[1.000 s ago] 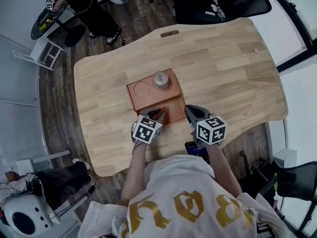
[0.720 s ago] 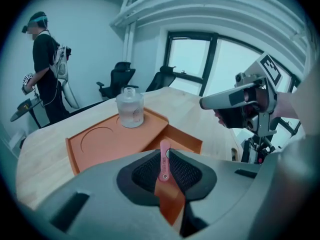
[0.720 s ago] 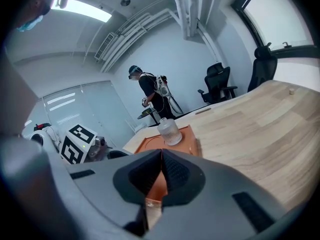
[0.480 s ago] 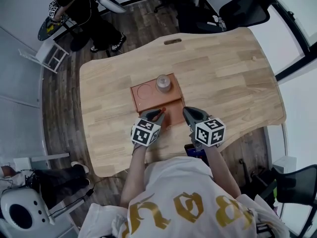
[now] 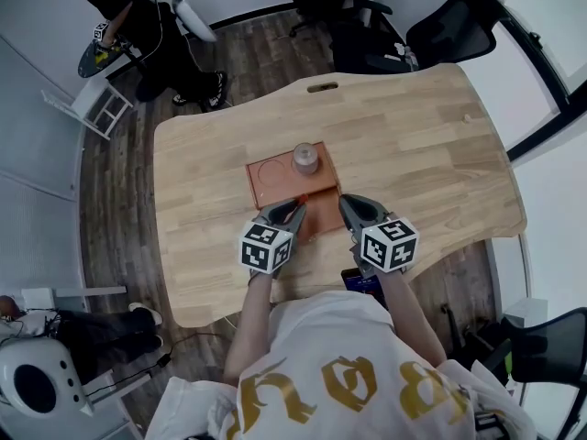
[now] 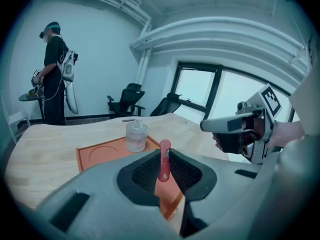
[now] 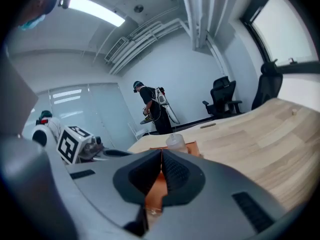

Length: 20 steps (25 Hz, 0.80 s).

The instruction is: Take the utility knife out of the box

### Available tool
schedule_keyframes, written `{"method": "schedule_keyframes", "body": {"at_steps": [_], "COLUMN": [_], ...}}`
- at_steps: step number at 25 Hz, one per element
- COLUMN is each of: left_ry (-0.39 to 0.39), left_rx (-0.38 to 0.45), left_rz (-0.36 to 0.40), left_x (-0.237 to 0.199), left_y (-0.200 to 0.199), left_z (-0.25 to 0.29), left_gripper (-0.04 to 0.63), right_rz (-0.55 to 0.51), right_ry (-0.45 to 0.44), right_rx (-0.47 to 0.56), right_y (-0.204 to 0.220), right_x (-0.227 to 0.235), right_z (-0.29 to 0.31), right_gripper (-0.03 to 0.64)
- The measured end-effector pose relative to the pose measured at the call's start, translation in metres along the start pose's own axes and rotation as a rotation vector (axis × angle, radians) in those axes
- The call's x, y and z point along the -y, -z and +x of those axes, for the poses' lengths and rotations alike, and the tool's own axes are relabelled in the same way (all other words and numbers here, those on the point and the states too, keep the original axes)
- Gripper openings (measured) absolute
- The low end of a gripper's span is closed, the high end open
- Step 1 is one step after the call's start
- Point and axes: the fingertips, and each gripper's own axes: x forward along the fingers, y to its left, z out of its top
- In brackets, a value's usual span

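Left gripper: jaws clamped on the red utility knife, which stands upright between them with its end above the jaw tips. Orange box lies just beyond and below the jaws; knife probably clear of it. Right gripper: jaws together, nothing between.

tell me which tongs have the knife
The left tongs: the red utility knife stands pinched between them, while the right tongs are shut on nothing.

I see the wooden table from steeply above. Orange box mid-table, clear jar at its far right. Left gripper over the near edge, red utility knife at its tips. Right gripper just beside.
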Motion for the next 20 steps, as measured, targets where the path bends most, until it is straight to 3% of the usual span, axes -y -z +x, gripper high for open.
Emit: {"method": "schedule_keyframes", "body": {"at_steps": [2, 10, 20], "left_ry": [-0.021, -0.062, -0.094], "left_rx": [0.047, 0.327, 0.374], "left_rz": [0.001, -0.075, -0.023], "left_x": [-0.001, 0.0, 0.005], "left_y": [-0.012, -0.059, -0.064], "left_z": [-0.008, -0.057, -0.086], "left_gripper": [0.055, 0.055, 0.055], "right_rz": [-0.059, -0.126, -0.16], "right_ry": [0.015, 0.091, 0.083], "right_rx": [-0.005, 0.091, 0.15], "right_y": [-0.002, -0.027, -0.045], "right_x": [-0.004, -0.008, -0.03], "right_z": [-0.002, -0.019, -0.024], "right_gripper": [0.012, 0.012, 0.011]}}
